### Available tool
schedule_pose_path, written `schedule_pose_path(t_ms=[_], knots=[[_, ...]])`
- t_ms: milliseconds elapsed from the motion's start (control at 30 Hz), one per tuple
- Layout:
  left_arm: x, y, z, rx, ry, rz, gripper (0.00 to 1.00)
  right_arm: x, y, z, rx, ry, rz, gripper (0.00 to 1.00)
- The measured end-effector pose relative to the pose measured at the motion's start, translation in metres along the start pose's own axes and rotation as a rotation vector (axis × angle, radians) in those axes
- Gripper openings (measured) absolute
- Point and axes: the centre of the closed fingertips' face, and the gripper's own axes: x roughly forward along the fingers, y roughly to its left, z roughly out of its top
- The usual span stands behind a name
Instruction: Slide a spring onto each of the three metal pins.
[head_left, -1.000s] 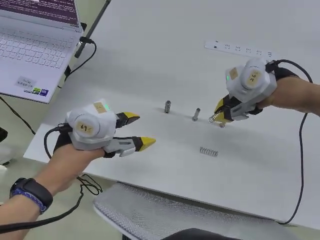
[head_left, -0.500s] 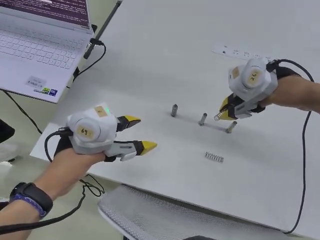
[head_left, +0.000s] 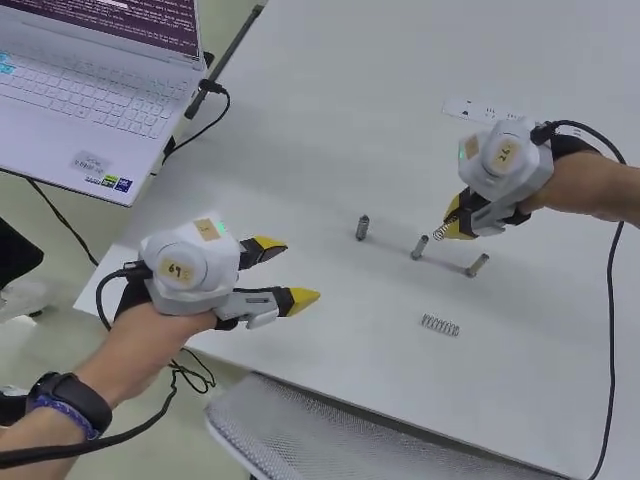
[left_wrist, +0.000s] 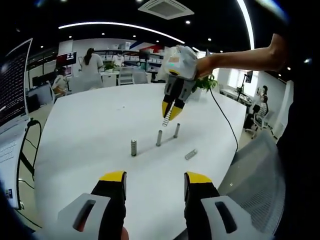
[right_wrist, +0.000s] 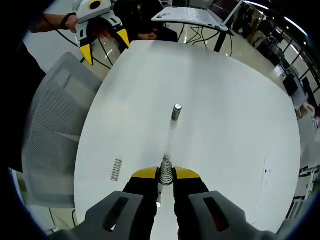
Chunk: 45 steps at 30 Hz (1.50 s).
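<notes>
We have the right gripper pinching a spring between its jaws. The coil pokes out past the yellow tips, just above the middle pin and at about one o'clock from it in the head view. In the right gripper view the coil sits almost over that pin's top. The left gripper hovers at eight o'clock from the pins, near the desk edge, with its jaws spread and empty.

The ribbed pin, at ten o'clock from the middle one, appears to carry a spring already. The bare pin stands at four o'clock, and a spare spring lies on the desk at five o'clock.

We judge the spring light, bendy and apt to shoot out if squeezed hard. We would grip it gently across the upper coils, leaving the lower end free for the pin.
</notes>
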Motion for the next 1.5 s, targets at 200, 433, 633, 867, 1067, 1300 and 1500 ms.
schedule_pose_path(t_ms=[200,433,633,867,1067,1300,1500], knots=[[-0.002,0.003,-0.002,-0.005,0.002,0.007,0.41,0.004,-0.002,0.003,-0.012,0.007,0.013,0.08],[-0.003,0.005,-0.001,-0.009,-0.002,0.013,0.41,0.011,-0.001,0.004,-0.028,0.02,0.028,0.08],[-0.004,0.007,0.001,-0.009,-0.008,0.016,0.41,0.014,0.0,0.003,-0.044,0.038,0.035,0.08],[-0.005,0.009,0.001,-0.013,-0.005,0.018,0.41,0.016,0.0,0.004,-0.051,0.043,0.04,0.08],[-0.005,0.008,0.001,-0.013,-0.004,0.016,0.42,0.019,0.001,0.005,-0.062,0.049,0.047,0.08],[-0.004,0.008,0.002,-0.014,-0.006,0.014,0.43,0.023,0.002,0.004,-0.076,0.064,0.053,0.08],[-0.005,0.01,0.002,-0.016,-0.005,0.018,0.43,0.026,0.002,0.004,-0.09,0.074,0.054,0.08]])
